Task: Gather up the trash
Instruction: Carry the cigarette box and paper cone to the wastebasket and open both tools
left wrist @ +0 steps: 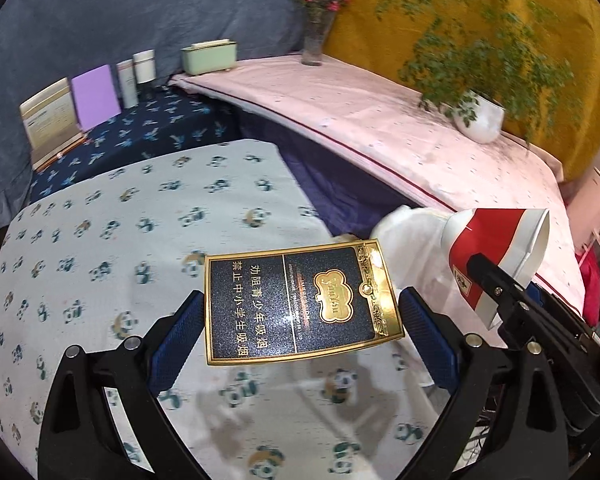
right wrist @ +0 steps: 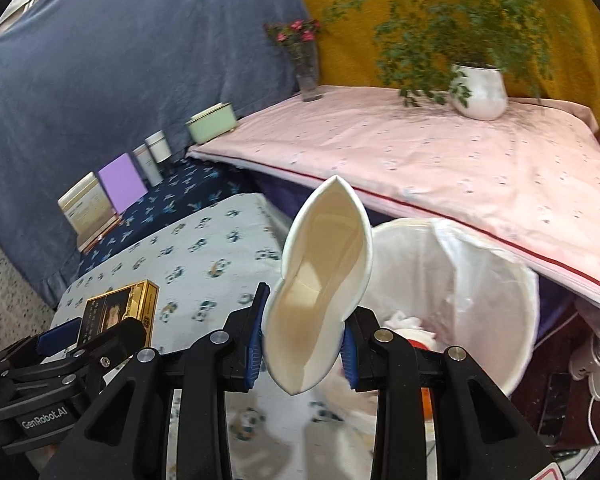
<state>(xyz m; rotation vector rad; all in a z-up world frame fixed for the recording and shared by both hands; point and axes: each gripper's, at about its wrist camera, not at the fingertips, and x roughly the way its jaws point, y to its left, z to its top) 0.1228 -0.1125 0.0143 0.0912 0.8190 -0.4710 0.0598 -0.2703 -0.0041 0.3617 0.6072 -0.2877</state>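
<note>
Panda-print surface below, cigarette pack clamped in left gripper jaws, squashed paper cup pinched by right gripper, lined white bin beside.

Count: one cigarette pack, one crushed paper cup, one lined waste bin, two grippers, one potted plant, one flower vase, two white jars, one green box.
</note>
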